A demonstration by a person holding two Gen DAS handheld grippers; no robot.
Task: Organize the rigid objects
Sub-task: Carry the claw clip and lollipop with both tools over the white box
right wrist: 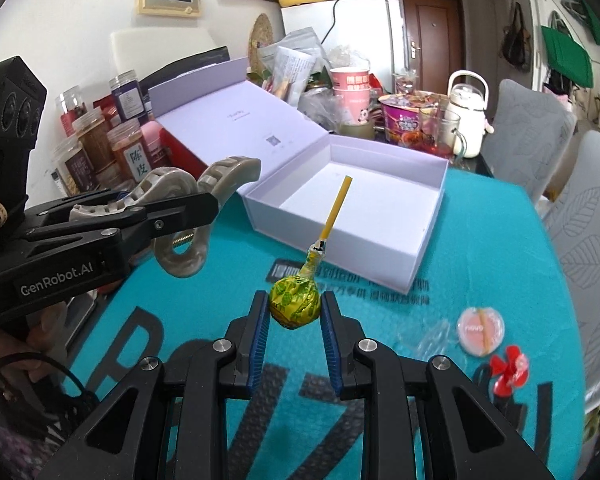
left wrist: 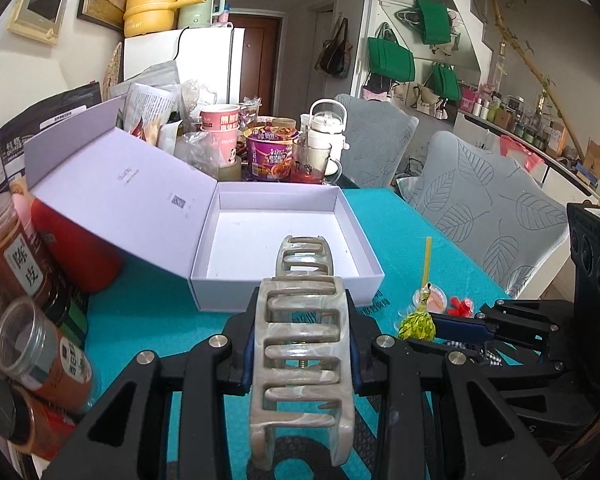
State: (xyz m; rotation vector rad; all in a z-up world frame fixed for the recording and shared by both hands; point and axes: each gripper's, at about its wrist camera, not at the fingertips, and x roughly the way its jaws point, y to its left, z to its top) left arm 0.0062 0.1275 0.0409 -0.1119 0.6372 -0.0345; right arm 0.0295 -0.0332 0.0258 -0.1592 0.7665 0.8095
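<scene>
Hair claw (left wrist: 300, 344), beige and marbled, clamped across its body in the left gripper (left wrist: 302, 344), held in the air above the teal worktop (left wrist: 148, 312) just short of the box (left wrist: 284, 236). Lollipop (right wrist: 295, 304), yellow-green wrapper, stick pointing toward the box, pinched by its head in the right gripper (right wrist: 295, 314), also clear of the worktop. Box white, open, lid folded back to the left, nothing inside. Near the right edge, left lying: round pink case (right wrist: 480, 330), small red piece (right wrist: 508, 370), clear wrapper (right wrist: 424, 336).

Step in hand, by the look of it: carrying both items to the box. Next move likely calls for bringing each gripper over the rim, lowering inside the walls, then releasing, keeping the two apart so as not to collide.
</scene>
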